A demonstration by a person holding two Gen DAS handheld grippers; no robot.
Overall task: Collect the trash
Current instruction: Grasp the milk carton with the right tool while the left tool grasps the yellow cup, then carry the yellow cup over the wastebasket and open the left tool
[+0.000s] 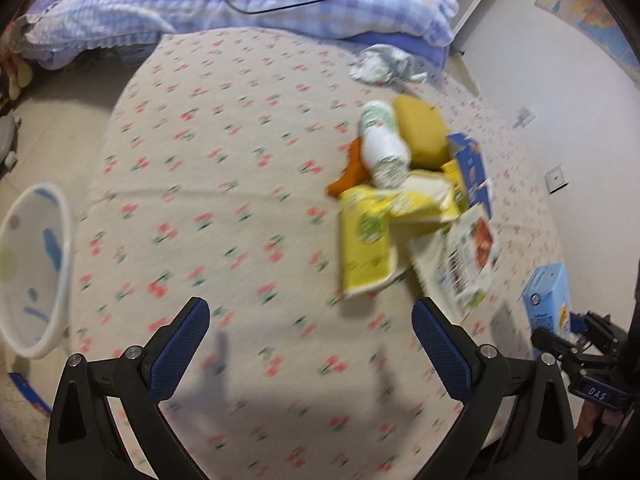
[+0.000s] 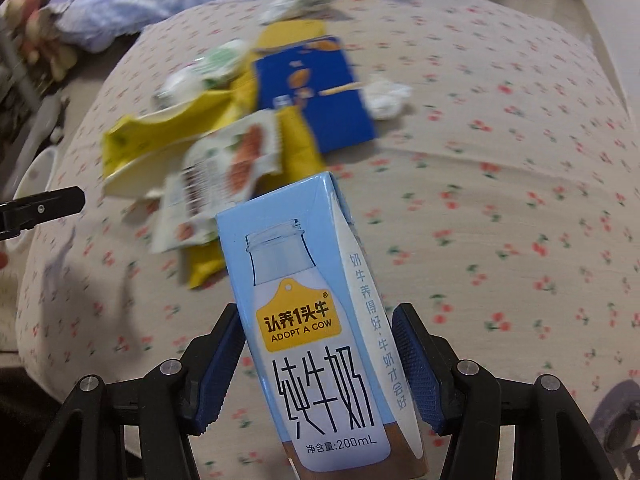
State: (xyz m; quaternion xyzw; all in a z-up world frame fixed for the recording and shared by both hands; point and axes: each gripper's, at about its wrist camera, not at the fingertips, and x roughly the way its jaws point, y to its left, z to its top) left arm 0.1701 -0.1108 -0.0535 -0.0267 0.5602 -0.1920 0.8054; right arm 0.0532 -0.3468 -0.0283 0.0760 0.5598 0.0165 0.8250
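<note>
My right gripper (image 2: 318, 308) is shut on a light blue milk carton (image 2: 304, 280), which its blue pads press from both sides, and holds it upright above the bed. That carton (image 1: 546, 292) shows at the right edge of the left wrist view. My left gripper (image 1: 310, 308) is open over the bedspread with nothing between its fingers. A trash pile lies beyond it: a yellow bag (image 1: 368, 248), a white cup (image 1: 384, 144), a blue box (image 2: 316, 96), a snack wrapper (image 2: 224, 168) and crumpled tissue (image 2: 386, 98).
The bed has a beige cherry-print cover (image 1: 224, 160), with a lilac checked quilt (image 1: 240, 0) and a black cable at its head. A white bin (image 1: 36, 272) stands on the floor left of the bed. More crumpled paper (image 1: 380, 64) lies near the quilt. A white wall is on the right.
</note>
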